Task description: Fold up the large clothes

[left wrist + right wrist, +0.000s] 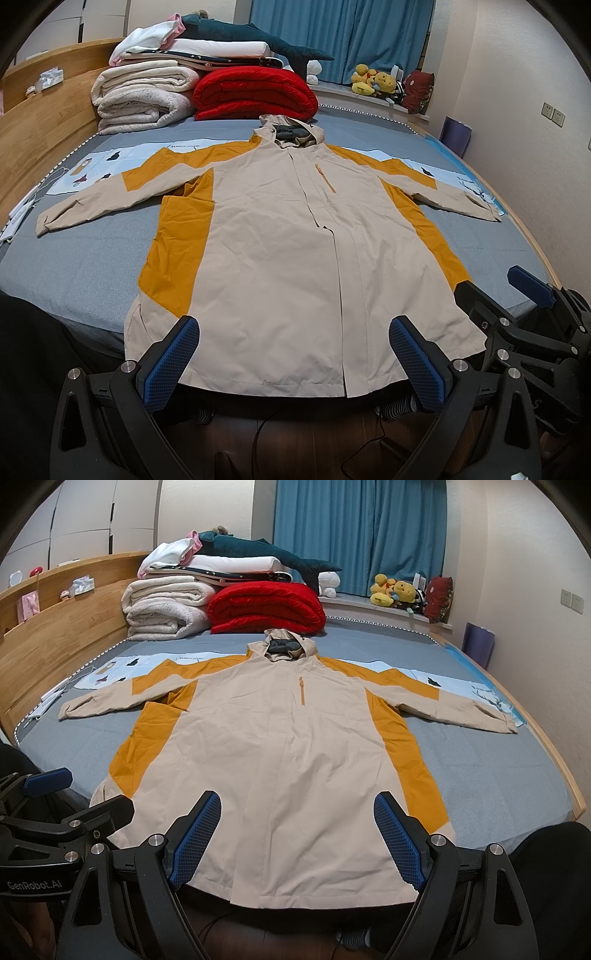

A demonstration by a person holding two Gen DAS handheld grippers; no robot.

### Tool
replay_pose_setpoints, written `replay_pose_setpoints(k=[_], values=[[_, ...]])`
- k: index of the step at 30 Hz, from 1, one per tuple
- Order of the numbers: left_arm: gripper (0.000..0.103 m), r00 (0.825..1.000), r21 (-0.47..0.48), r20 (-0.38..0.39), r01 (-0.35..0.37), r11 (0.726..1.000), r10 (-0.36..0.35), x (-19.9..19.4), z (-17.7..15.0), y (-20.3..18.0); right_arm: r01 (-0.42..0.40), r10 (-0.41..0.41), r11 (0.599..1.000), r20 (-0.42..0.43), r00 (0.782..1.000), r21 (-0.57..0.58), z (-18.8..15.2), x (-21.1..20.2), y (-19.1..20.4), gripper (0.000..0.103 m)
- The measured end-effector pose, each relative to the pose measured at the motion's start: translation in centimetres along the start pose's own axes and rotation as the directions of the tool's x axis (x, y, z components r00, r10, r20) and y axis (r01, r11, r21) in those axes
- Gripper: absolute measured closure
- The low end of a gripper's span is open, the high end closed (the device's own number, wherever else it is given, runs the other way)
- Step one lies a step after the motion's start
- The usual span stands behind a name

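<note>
Two grippers, both wide open and holding nothing, so this looks like the very start: nothing on the jacket [280, 236] has been folded yet. It's a beige hooded jacket with mustard-yellow panels, lying face up and spread flat on the grey-blue bed [81, 266], roughly in the middle of it.

Orientation: the long axis runs straight away from the cameras. The hem sits at the near edge of the bed, right in front of the fingers, and even hangs a touch over that edge. The hood [291, 133] points toward the far end, close to the folded red quilt [255, 96] and the stack of white blankets [144, 96]. Both sleeves stick out sideways, so the whole thing makes a T shape.

The left gripper [293, 354] hovers above the hem, its blue fingers [170, 365] spread far apart, nothing between them. The right gripper [297, 830] is just beside it, same story: blue fingers [400, 840] wide, empty, over the hem.

My guess at the next move: each gripper goes out to a sleeve or a side edge, pinches only the top layers and brings it in across the chest. The shell fabric looks thin and slippery, so I'd expect a shallow pinch to slide off. The sleeve cuffs are well apart from where the grippers sit now, so that's a fair reach out to both sides.
</note>
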State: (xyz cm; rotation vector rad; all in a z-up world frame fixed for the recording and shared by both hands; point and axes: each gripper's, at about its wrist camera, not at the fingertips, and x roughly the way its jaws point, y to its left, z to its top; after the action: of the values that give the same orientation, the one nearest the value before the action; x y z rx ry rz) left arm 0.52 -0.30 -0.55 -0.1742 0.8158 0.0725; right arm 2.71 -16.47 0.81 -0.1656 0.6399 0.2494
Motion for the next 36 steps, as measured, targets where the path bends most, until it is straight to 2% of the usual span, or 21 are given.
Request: replay_pose_setpoints(k=[2, 5, 8, 12, 14, 17, 19, 20, 21, 23, 25, 28, 32, 36], values=[[0.001, 1.000, 0.004, -0.001, -0.002, 1.000, 0.002, 0.0, 0.0, 0.0, -0.002, 0.002, 1.000, -0.001, 1.000, 0.001, 0.0, 0.0, 0.0, 0.019], [0.005, 1.000, 0.020, 0.010, -0.008, 1.000, 0.008, -0.2, 0.2, -0.1, -0.011, 0.011, 1.000, -0.003, 1.000, 0.000, 0.0, 0.1, 0.3, 0.027], [0.013, 0.999, 0.033, 0.034, -0.020, 0.999, 0.019, -0.8, 0.6, -0.1, -0.020, 0.020, 1.000, 0.004, 1.000, 0.007, 0.2, 0.0, 0.8, 0.029], [0.032, 0.999, -0.034, -0.009, -0.036, 0.999, 0.036, -1.4, 1.8, 0.6, -0.040, 0.040, 0.999, 0.010, 0.999, 0.020, 0.7, -0.1, 1.2, 0.029], [0.033, 1.000, -0.049, 0.006, -0.023, 0.999, 0.023, -2.0, 2.1, 0.7, -0.047, 0.046, 0.998, 0.021, 0.999, 0.032, 1.0, -0.3, 1.0, 0.029], [0.036, 0.998, -0.016, 0.053, -0.028, 0.999, 0.029, -2.2, 2.1, 0.9, -0.057, 0.056, 0.997, 0.022, 0.998, 0.045, 1.8, 0.0, 0.8, 0.029], [0.048, 0.995, 0.014, 0.087, -0.042, 0.999, 0.041, -1.8, 2.0, 1.2, -0.068, 0.067, 0.996, 0.017, 0.998, 0.050, 2.2, 0.4, 0.7, 0.033], [0.053, 0.994, 0.025, 0.091, -0.060, 0.998, 0.058, -1.4, 2.0, 1.4, -0.069, 0.068, 0.996, 0.013, 0.998, 0.049, 2.4, 0.6, 0.8, 0.039], [0.064, 0.995, 0.010, 0.065, -0.075, 0.997, 0.074, -0.8, 2.3, 1.8, -0.070, 0.070, 0.996, 0.009, 0.998, 0.049, 2.7, 0.8, 0.8, 0.041], [0.067, 0.998, -0.051, 0.056, -0.030, 0.998, 0.033, -0.3, 3.6, 3.0, -0.069, 0.068, 0.996, 0.014, 0.998, 0.053, 3.3, 1.2, 0.7, 0.043], [0.067, 0.993, -0.057, 0.092, -0.068, 0.996, 0.073, -0.3, 5.4, 3.6, -0.064, 0.063, 0.996, 0.027, 0.998, 0.057, 4.3, 1.5, 0.5, 0.044], [0.067, 0.988, -0.068, 0.137, -0.062, 0.996, 0.071, -0.1, 8.9, 4.7, -0.057, 0.053, 0.996, 0.056, 0.997, 0.062, 6.7, 2.4, 0.1, 0.044], [0.067, 0.971, -0.059, 0.220, -0.087, 0.994, 0.098, 1.0, 14.2, 6.2, -0.051, 0.043, 0.996, 0.103, 0.994, 0.069, 11.1, 4.0, -1.0, 0.044], [0.067, 0.960, -0.032, 0.259, -0.098, 0.995, 0.103, 3.0, 18.4, 7.6, -0.042, 0.035, 0.998, 0.139, 0.990, 0.048, 15.6, 6.3, -1.5, 0.044]])
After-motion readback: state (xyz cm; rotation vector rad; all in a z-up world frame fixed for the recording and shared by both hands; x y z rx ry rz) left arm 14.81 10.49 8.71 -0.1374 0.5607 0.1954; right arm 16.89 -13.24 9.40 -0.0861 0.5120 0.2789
